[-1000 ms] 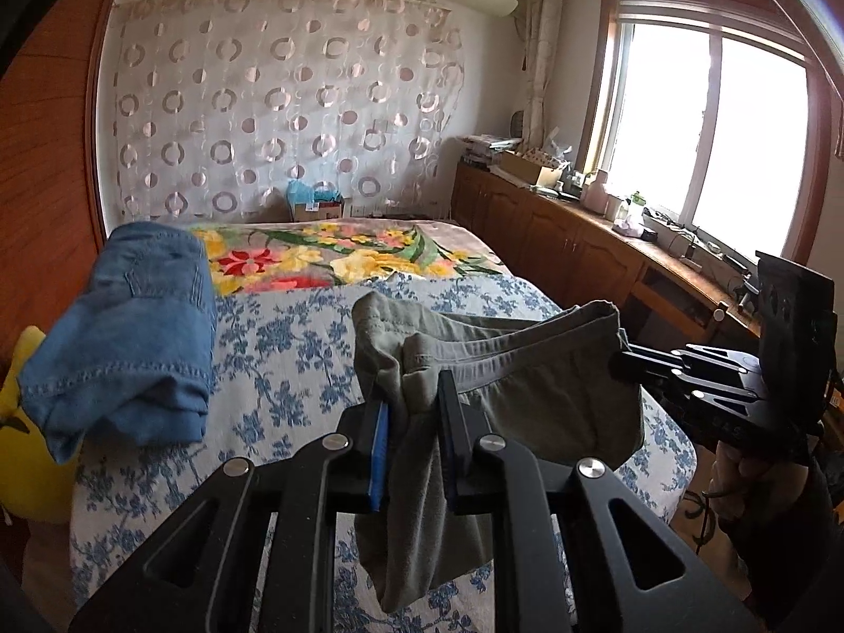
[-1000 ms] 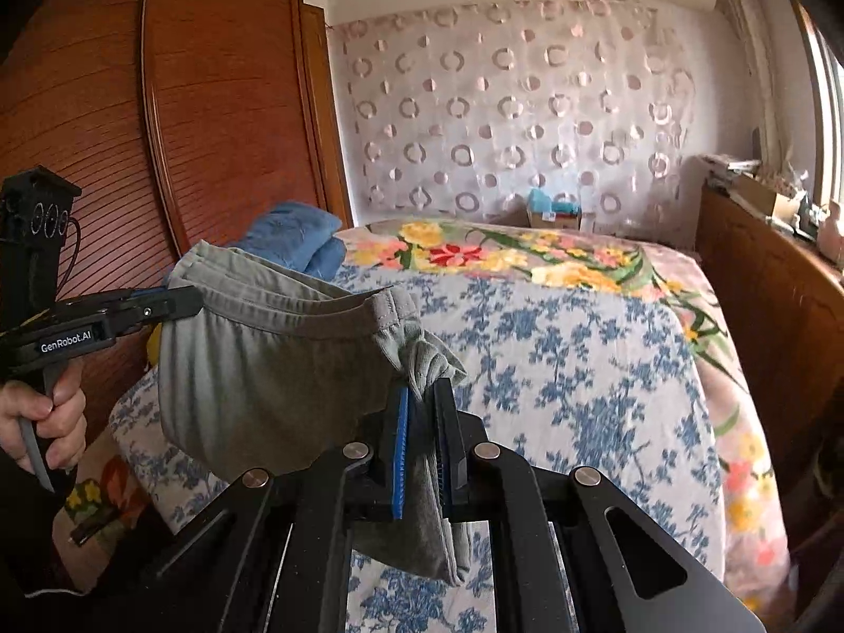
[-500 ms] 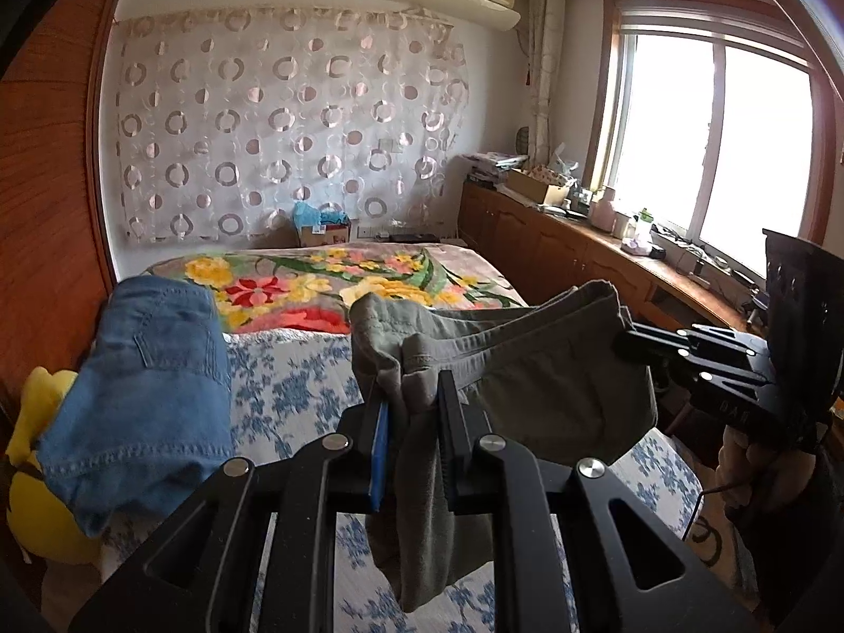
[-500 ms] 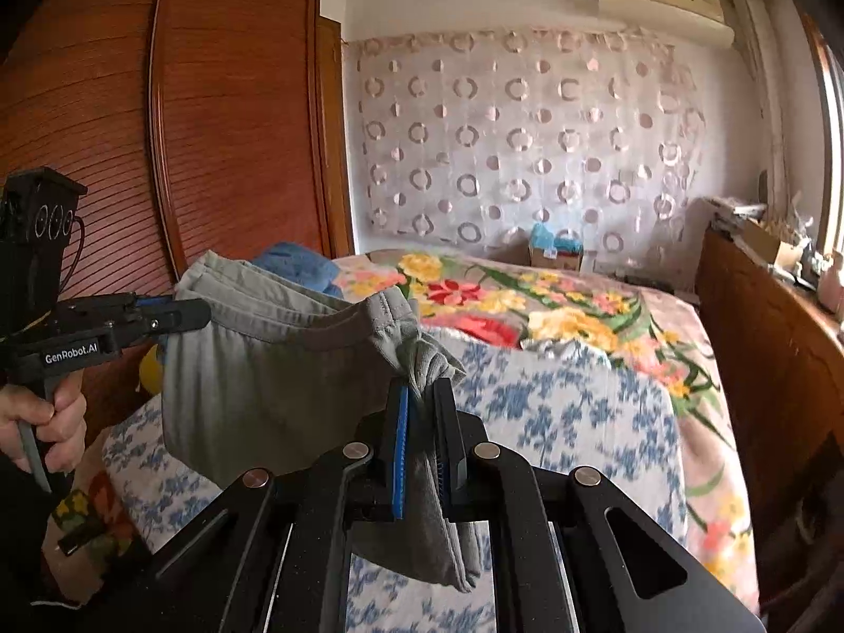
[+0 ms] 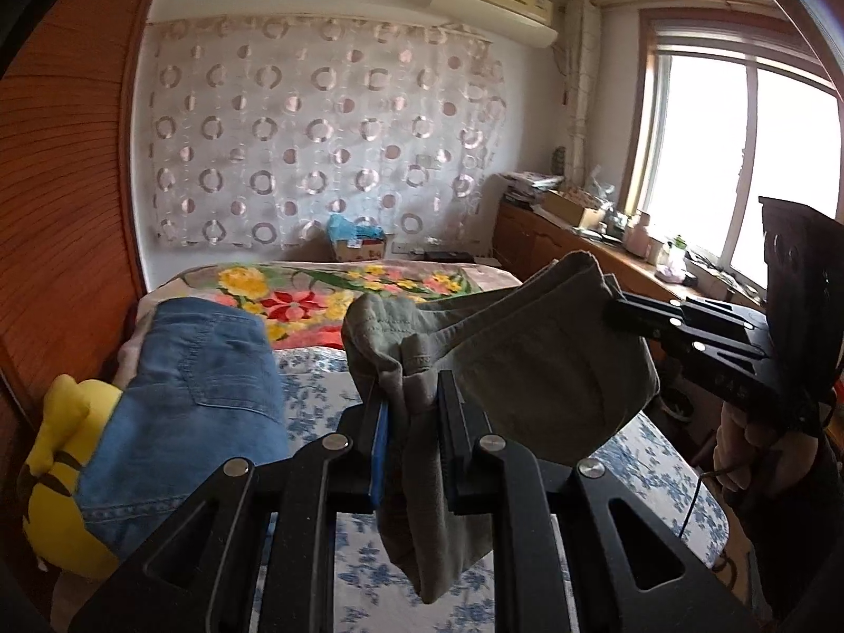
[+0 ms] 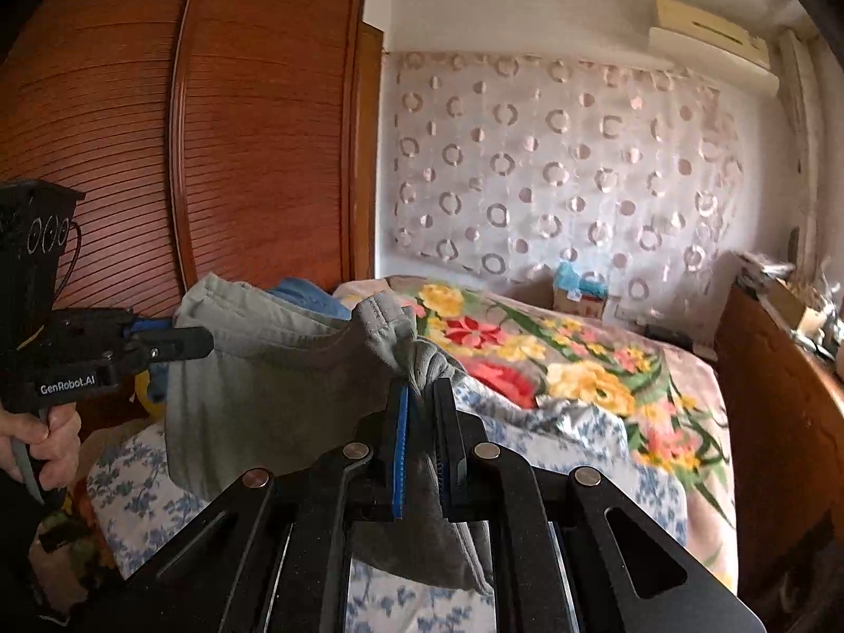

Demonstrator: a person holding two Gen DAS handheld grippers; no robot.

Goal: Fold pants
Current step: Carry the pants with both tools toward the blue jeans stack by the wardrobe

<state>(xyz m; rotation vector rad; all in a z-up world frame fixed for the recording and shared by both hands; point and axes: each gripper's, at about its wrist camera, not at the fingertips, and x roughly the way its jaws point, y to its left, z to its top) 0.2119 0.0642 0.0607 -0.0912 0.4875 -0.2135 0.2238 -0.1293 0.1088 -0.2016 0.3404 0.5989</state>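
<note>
The olive-grey pants (image 5: pixel 533 369), soft and creased, were held aloft at frame centre above the floral bed (image 5: pixel 654 480), bunched waistband pinched in the narrowly closed left gripper (image 5: pixel 414 411) and right gripper (image 6: pixel 422 411).

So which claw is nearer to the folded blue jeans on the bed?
Left. The left claw, shut on the grey pants, hangs just beside the blue jeans; the right claw holds the pants' far end, toward the window.

Pants (image 5: pixel 527 369) hem – hidden behind gripper frame.
</note>
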